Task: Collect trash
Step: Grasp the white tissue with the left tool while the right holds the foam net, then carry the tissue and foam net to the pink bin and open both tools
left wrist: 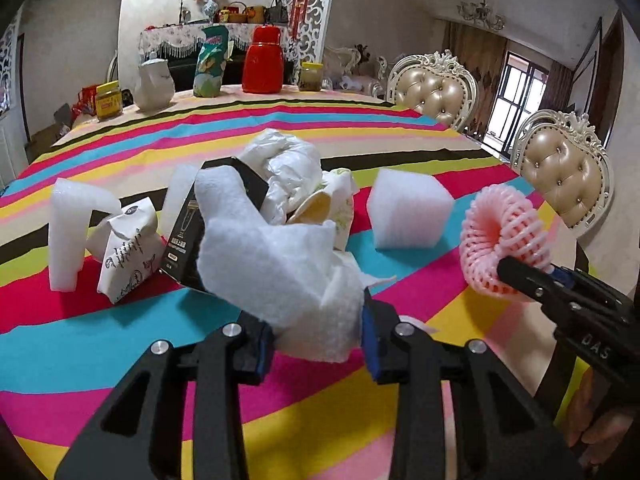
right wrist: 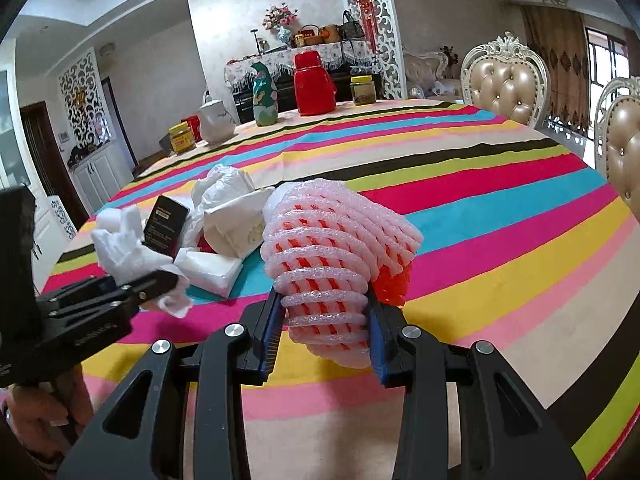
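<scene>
My left gripper (left wrist: 318, 344) is shut on a crumpled white foam sheet (left wrist: 272, 252), held above the striped tablecloth (left wrist: 120, 332). My right gripper (right wrist: 324, 332) is shut on a pink foam fruit net (right wrist: 332, 248); the net (left wrist: 504, 248) and the right gripper (left wrist: 520, 276) also show at the right of the left wrist view. Behind lies a trash pile: a black box (left wrist: 224, 220), a white plastic bag (left wrist: 288, 160), a crumpled paper packet (left wrist: 124, 256), a white foam cube (left wrist: 408, 212) and a foam piece (left wrist: 72, 232). The left gripper (right wrist: 160, 284) with its foam sheet (right wrist: 124, 244) shows at the left of the right wrist view.
At the table's far end stand a red thermos (left wrist: 264, 60), a green snack bag (left wrist: 210, 64), a white jug (left wrist: 154, 84) and two yellow-lidded jars (left wrist: 108, 100). Two padded chairs (left wrist: 436, 88) stand along the right side. A sideboard (right wrist: 300, 56) stands behind.
</scene>
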Demonstrator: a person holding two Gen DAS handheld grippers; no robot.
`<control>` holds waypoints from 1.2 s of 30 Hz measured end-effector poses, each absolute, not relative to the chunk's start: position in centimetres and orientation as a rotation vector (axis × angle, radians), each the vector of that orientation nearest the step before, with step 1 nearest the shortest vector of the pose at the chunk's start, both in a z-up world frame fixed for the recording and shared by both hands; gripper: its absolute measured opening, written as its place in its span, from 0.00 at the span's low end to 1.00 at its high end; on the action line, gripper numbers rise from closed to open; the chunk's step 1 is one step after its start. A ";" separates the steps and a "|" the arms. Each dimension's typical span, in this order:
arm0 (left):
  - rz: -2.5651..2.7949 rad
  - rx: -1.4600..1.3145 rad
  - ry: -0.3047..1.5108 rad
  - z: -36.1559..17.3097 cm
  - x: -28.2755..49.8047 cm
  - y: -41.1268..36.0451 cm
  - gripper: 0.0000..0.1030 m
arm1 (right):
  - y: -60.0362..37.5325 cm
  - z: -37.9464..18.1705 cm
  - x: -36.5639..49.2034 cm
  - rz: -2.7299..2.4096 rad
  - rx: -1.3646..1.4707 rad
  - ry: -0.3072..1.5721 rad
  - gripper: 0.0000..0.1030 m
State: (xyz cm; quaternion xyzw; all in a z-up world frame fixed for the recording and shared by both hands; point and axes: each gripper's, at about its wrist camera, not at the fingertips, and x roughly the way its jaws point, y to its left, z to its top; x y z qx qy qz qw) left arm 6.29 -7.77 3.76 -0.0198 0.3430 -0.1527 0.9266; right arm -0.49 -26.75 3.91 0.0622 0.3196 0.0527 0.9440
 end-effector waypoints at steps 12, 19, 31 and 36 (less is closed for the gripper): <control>-0.310 0.002 0.606 4.7 3.4 -7.5 0.34 | -25.5 4.6 -2.0 0.078 0.041 0.565 0.35; -0.292 0.012 0.563 5.2 2.3 -7.3 0.34 | -24.8 4.9 -3.1 0.095 0.032 0.557 0.35; -0.277 0.053 0.513 5.9 1.5 -7.9 0.34 | -25.9 5.5 -5.5 0.109 0.037 0.551 0.36; -0.310 0.074 0.511 6.0 0.8 -9.2 0.34 | -27.0 5.5 -7.3 0.094 0.035 0.550 0.36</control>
